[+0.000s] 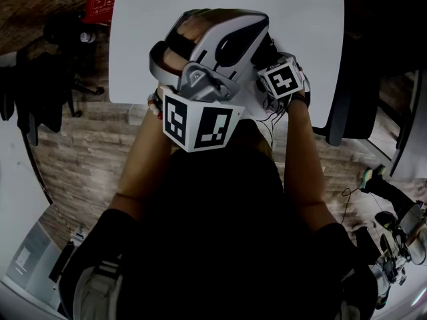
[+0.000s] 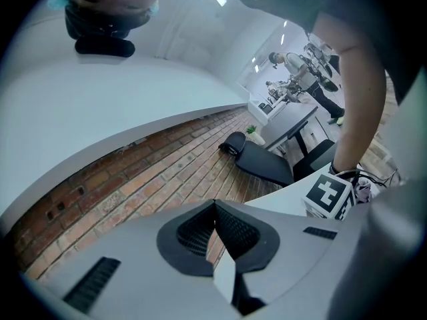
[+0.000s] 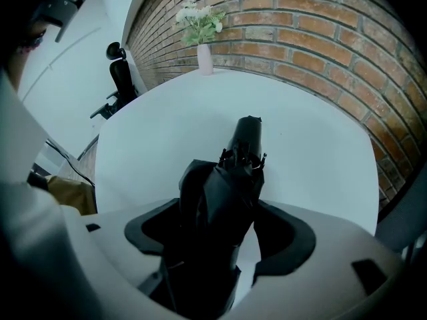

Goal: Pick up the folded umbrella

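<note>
Gripping the folded umbrella point(image 3: 230, 185), the right tool point(image 3: 220, 235) is clamped on its black body, which seems held clear above the white bench point(image 3: 320, 159). The left tool point(image 2: 217, 235) sits closed and empty. The pickup looks nearly done; next comes a steady hold.

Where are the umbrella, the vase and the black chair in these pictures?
umbrella point(image 3: 223, 192): right gripper view, on its folded black cloth.
vase point(image 3: 205, 60): right gripper view, on its body.
black chair point(image 3: 122, 77): right gripper view, on its backrest.
</note>
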Tool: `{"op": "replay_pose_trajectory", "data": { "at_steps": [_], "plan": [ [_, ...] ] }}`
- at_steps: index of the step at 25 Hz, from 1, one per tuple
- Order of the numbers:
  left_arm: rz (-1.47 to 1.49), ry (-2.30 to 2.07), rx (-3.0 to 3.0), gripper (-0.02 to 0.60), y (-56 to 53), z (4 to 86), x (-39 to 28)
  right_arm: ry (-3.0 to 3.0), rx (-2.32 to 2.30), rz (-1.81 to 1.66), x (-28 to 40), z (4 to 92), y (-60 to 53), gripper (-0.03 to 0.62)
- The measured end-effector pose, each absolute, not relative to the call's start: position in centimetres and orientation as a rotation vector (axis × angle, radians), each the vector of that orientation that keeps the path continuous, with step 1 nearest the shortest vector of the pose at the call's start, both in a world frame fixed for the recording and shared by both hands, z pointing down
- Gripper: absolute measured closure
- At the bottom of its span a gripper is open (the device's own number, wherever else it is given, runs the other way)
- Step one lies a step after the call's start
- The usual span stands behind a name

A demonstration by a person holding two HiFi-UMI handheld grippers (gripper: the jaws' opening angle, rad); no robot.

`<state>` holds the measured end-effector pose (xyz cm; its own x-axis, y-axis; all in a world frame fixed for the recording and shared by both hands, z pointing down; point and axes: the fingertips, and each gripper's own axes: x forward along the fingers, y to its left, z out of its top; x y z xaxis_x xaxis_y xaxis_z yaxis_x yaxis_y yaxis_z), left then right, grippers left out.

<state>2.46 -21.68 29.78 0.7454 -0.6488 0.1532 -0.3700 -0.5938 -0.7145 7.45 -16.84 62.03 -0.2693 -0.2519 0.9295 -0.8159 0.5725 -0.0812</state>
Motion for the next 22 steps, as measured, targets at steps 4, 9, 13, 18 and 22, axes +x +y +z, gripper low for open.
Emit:
{"op": "replay_pose_trajectory", "data": {
  "at_steps": [4, 9, 13, 18, 22],
  "plan": [
    [-0.526, 0.768, -2.256, 0.569, -21.63, 29.54, 2.49, -1.819, 0.89, 0.698, 7.46, 61.88, -16.98, 0.267],
    [-0.502, 0.766, -2.258, 0.569, -21.61, 29.38, 2.32, -1.786, 0.924, 0.717, 7.66, 61.55, -17.36, 0.338],
    [-0.509, 0.761, -2.245, 0.569, -21.57, 29.44, 2.4, -1.791, 0.938, 0.727, 7.71, 61.41, -17.47, 0.358],
    [-0.513, 0.767, -2.245, 0.569, -21.61, 29.54, 2.6, -1.795, 0.925, 0.71, 7.76, 61.17, -17.78, 0.358],
    [-0.529, 0.773, -2.25, 0.569, -21.91, 29.95, 2.5, -1.781, 0.93, 0.729, 8.07, 61.73, -17.32, 0.361]
  ]
}}
